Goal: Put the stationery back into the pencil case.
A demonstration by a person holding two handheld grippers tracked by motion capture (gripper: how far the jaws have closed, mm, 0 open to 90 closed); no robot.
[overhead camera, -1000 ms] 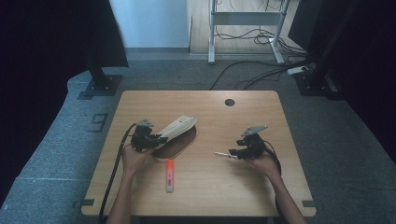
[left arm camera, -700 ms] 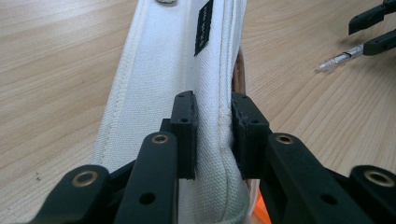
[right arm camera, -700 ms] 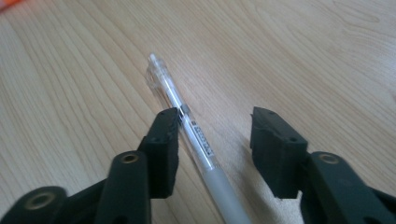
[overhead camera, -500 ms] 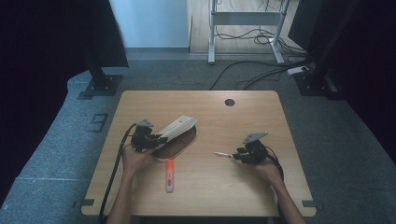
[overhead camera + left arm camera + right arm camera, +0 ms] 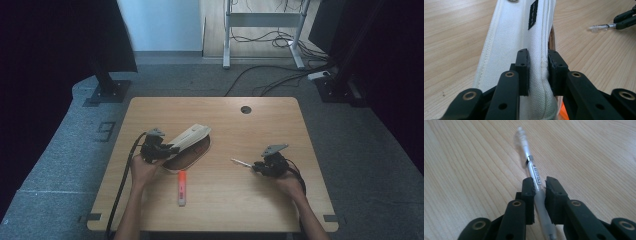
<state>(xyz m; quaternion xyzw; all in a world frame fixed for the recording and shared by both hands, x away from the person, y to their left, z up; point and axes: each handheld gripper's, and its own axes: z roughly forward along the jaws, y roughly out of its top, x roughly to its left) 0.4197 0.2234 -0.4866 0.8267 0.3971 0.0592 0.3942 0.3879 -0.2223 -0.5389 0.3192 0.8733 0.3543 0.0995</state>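
Closing just now, the right tongs (image 5: 251, 166) have clamped a pen (image 5: 241, 162) low over the surface (image 5: 250, 210); the left tongs (image 5: 172, 148) hold a white pencil case (image 5: 192, 136) up, a marker (image 5: 182, 187) nearby. Left gripper view: soft canvas (image 5: 511, 45) pinched at its seam. Right gripper view: the slim, slippery pen (image 5: 532, 171) sits mid-barrel between the pads, a sound hold.

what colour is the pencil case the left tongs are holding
White canvas pencil case with a small black label, clearest in the left gripper view.
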